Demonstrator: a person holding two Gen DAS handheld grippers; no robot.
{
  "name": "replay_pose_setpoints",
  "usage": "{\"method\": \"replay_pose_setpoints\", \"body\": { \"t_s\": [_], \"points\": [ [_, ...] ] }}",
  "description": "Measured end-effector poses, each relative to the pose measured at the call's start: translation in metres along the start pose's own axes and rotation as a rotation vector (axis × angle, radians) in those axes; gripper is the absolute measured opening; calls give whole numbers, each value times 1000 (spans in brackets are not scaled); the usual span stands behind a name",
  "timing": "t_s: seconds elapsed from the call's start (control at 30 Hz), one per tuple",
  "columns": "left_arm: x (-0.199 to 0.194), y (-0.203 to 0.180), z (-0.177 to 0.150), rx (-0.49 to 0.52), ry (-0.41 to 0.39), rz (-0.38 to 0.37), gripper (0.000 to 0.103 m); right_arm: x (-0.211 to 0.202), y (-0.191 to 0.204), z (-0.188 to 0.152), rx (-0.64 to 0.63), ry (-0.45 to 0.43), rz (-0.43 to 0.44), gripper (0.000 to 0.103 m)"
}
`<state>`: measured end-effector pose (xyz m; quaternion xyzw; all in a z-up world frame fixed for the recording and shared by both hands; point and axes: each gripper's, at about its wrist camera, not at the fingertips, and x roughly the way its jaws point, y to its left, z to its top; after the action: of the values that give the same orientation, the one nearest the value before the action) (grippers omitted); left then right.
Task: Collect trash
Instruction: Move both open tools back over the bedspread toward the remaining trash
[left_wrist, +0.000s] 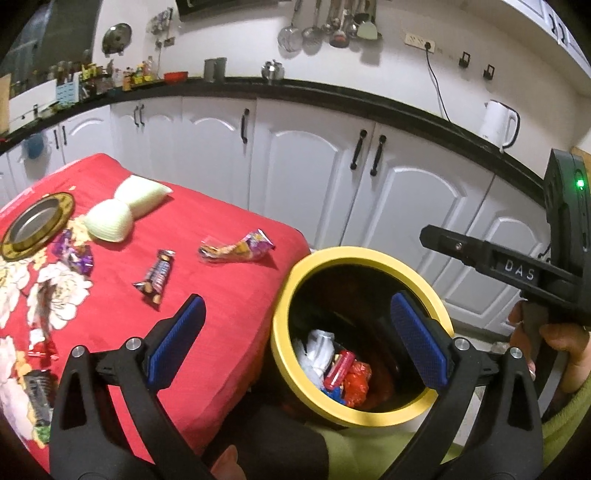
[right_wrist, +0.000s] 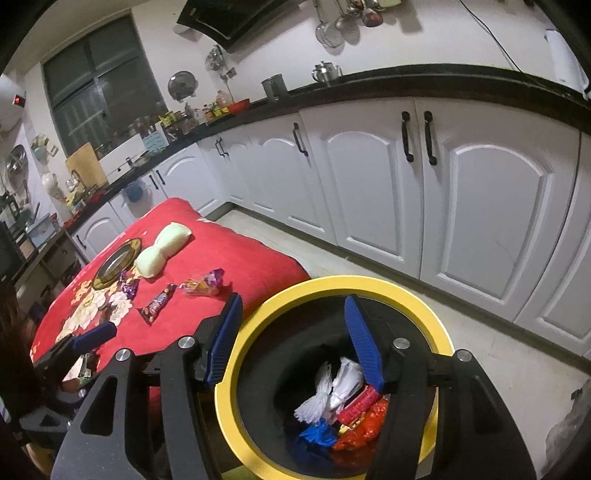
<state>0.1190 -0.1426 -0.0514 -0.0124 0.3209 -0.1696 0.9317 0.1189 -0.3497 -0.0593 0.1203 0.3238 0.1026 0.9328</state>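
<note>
**Two open claws over a yellow-rimmed bin beside a red-covered table**

Nearest, the left claw hangs with its blue pads spread wide and nothing between them; one pad is over the table's near right edge, the other over the bin's mouth. The right claw also stands released, its jaws about half apart and empty, right above the bin. A hand grips its handle at the right of the left wrist view.

The bin has a yellow rim and a dark inside and stands just off the table's right edge. It already holds trash: a white crumpled bag, a red packet, an orange-red wrapper and a blue wrapper.

The table wears a red cloth with a white flower print along its left side. More trash lies on it. A dark chocolate bar wrapper is near the middle. Beyond it, toward the right edge, lies a crumpled yellow and purple packet. A purple wrapper sits further left, just beside a gold-rimmed metal plate. Two pale green padded cups rest near the far edge.

Behind the table run white cabinets under a black worktop, with a white kettle at the right and ladles hanging on the wall.
</note>
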Motion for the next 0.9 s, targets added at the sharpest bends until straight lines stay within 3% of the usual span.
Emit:
{"method": "replay_pose_setpoints", "body": {
  "t_s": [0.9],
  "points": [
    [-81,81,11,-85,-178,179,92,-2,93,2,-156,-6,95,55]
  ]
}}
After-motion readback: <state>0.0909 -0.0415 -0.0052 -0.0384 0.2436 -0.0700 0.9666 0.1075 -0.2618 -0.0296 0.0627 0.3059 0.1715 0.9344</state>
